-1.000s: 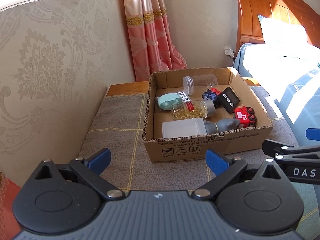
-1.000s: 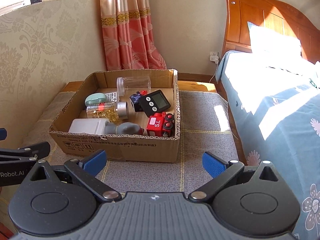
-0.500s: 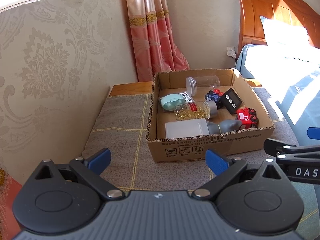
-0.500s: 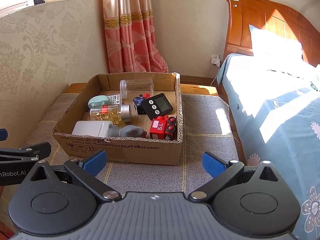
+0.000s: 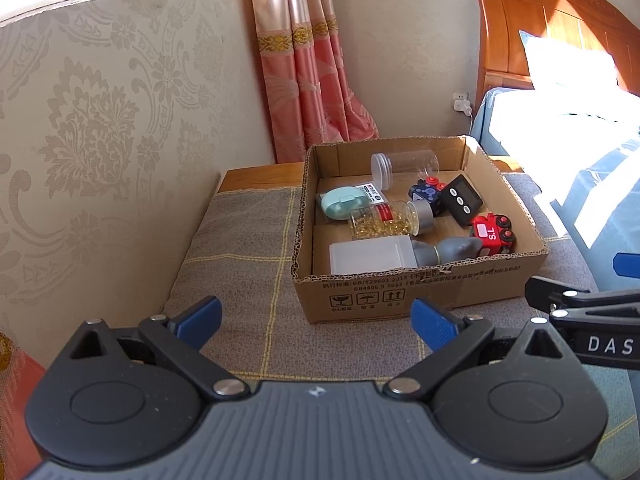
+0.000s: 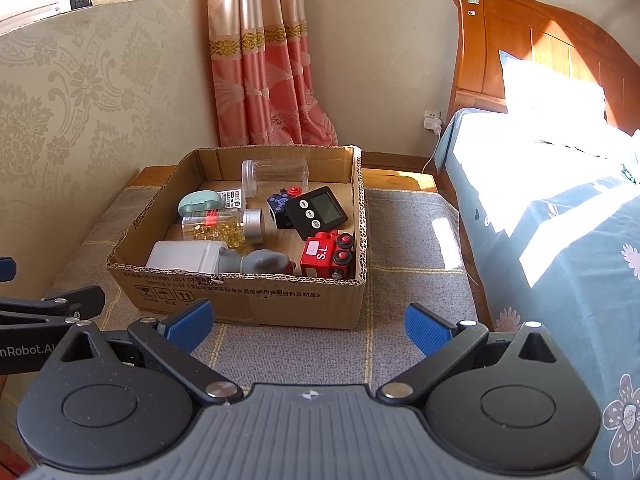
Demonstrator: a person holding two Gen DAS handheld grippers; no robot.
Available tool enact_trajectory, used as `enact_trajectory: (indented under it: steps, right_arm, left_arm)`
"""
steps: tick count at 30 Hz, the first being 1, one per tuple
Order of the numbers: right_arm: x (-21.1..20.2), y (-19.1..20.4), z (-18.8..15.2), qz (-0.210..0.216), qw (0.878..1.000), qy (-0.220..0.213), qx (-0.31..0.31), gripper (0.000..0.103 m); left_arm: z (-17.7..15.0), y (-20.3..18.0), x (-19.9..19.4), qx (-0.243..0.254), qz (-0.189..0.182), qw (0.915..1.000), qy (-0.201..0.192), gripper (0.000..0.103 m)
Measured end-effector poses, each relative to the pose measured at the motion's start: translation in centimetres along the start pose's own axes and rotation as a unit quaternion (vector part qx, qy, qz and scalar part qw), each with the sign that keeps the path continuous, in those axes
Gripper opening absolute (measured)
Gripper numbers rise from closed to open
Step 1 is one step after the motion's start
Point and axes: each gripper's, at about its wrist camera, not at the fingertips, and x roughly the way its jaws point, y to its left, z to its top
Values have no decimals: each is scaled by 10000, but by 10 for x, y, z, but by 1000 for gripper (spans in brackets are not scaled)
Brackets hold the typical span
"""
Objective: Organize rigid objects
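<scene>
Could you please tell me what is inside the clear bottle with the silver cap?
The clear bottle with the silver cap, lying on its side, holds yellow capsules. A red label covers part; how many capsules cannot be counted.

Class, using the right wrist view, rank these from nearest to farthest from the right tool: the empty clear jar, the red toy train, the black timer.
1. Red toy train, box's near right corner.
2. Black timer, mid-box, right side.
3. Empty clear jar, against the far wall.

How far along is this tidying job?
All the items in view already lie in the cardboard box: red toy train, black timer, capsule jar, empty clear jar. Nothing is in hand: left claw and right claw are open and empty. What remains is unclear.
</scene>
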Motion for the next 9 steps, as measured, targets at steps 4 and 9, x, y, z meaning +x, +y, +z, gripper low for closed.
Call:
enact_trajectory:
  steps: [4, 9]
  right_arm:
    - [0, 0, -1, 4, 10000, 6, 4, 103]
    - [1, -1, -1, -2, 10000, 7, 6, 103]
  left_arm:
    - [0, 0, 0, -10, 25, 10000, 24, 101]
    - [0, -1, 0, -2, 29, 10000, 26, 101]
